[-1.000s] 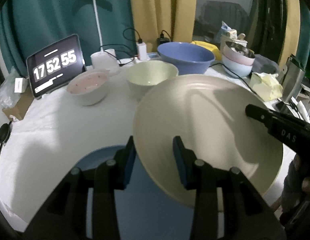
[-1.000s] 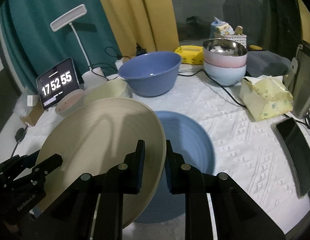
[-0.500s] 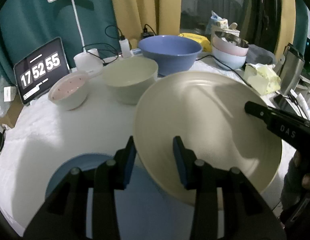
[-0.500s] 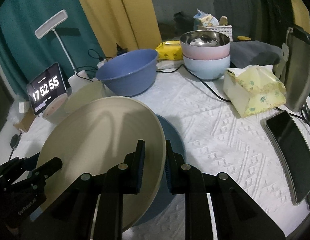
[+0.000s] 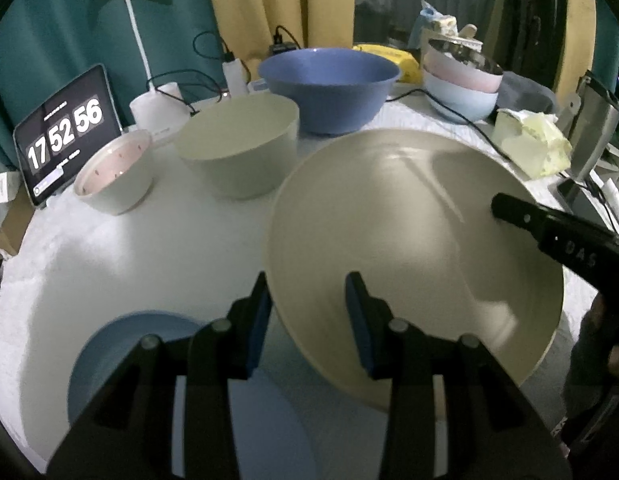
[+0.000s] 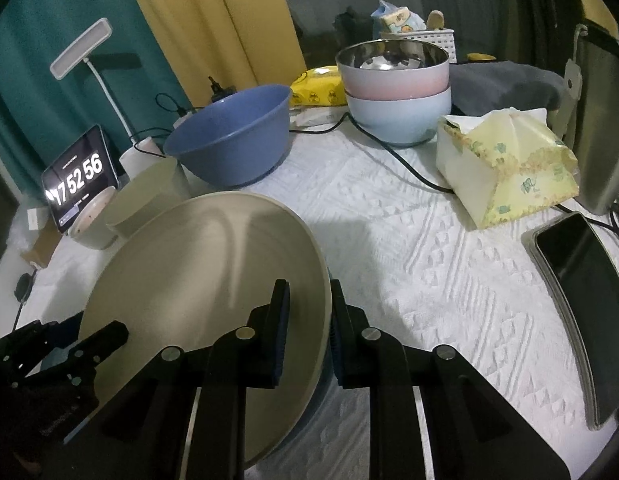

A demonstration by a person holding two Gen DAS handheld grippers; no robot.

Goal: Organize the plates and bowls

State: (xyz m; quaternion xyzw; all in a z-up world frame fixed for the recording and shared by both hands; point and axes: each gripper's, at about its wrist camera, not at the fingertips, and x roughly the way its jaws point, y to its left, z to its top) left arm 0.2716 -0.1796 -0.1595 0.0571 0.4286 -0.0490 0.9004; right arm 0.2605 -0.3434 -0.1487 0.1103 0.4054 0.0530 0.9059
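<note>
A large beige plate (image 5: 409,248) hangs tilted above the white table, held at opposite rims. My left gripper (image 5: 309,292) is shut on its near-left rim, one pad outside and one inside. My right gripper (image 6: 309,292) is shut on the opposite rim of the beige plate (image 6: 205,280); one of its fingers (image 5: 549,232) reaches over the plate from the right in the left wrist view. A blue plate (image 5: 121,344) lies flat on the table below, partly under the beige one. Only a sliver of the blue plate (image 6: 319,384) shows in the right wrist view.
Behind the plates stand a pale green bowl (image 5: 237,148), a small pink-lined bowl (image 5: 113,176), a big blue bowl (image 5: 329,84) and stacked pastel bowls (image 6: 393,92). A tissue pack (image 6: 505,168), a phone (image 6: 577,272), cables and a clock tablet (image 5: 65,136) crowd the edges.
Both grippers carried the beige plate forward and lower toward the bowls. The blue plate slid to the lower left in the left view and is almost covered in the right view.
</note>
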